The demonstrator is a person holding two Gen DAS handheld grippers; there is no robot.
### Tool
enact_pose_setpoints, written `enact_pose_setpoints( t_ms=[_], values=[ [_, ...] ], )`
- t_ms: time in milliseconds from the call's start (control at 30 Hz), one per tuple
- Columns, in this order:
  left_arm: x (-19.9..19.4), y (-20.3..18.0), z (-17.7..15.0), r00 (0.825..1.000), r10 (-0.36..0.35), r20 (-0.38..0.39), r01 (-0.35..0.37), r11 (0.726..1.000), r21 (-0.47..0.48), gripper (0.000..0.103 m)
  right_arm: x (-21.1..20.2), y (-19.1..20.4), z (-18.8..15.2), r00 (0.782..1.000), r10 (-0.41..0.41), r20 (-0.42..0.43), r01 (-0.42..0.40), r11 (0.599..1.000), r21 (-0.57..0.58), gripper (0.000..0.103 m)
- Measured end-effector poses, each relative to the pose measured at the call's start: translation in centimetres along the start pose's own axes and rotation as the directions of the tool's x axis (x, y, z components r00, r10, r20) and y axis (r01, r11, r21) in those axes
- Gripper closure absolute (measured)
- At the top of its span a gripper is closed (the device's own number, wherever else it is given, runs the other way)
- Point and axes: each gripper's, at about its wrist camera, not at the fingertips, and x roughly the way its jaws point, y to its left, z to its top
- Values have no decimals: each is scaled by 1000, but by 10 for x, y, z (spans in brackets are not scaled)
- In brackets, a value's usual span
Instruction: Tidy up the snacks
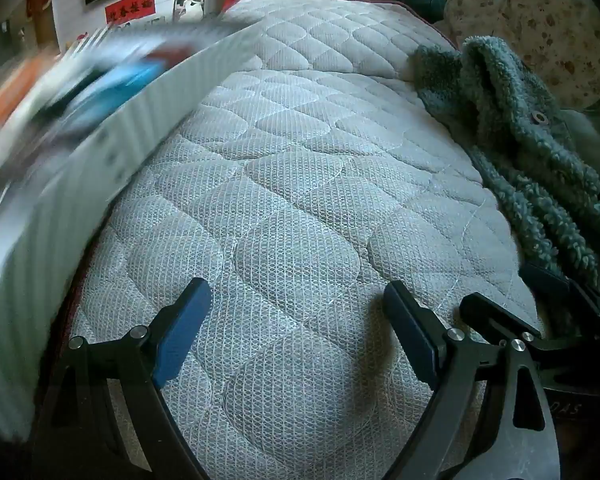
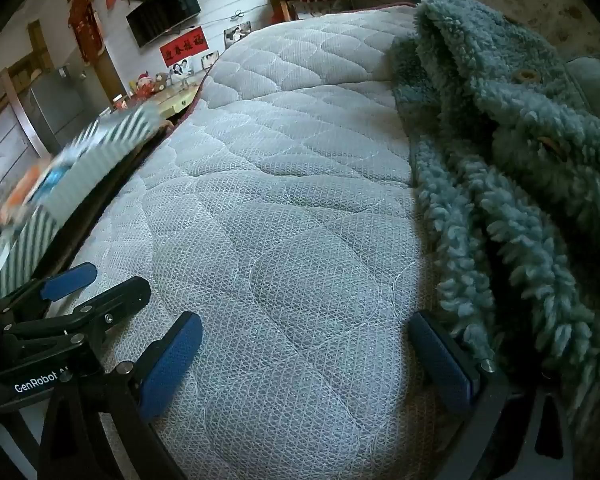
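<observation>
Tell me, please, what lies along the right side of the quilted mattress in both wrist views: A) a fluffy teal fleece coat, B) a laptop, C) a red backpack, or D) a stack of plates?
A: a fluffy teal fleece coat with visible buttons lies along the right edge of the mattress, beside the open right gripper.

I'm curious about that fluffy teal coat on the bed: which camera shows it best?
The right wrist view: the coat fills its right side, buttons visible. The left wrist view shows it smaller, along the mattress edge.

Striped basket (image 1: 60,208) motion-blurred, cut off left; contents unreadable.
</observation>
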Motion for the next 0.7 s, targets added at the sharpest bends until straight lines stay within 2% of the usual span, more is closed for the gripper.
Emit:
enact_pose_setpoints(
  t_ms=[700],
  values=[
    [-1,0,0,1000,0,0,0,1000,0,14,1,-1,1,1000,2,-2,-2,1000,2,0]
  ],
)
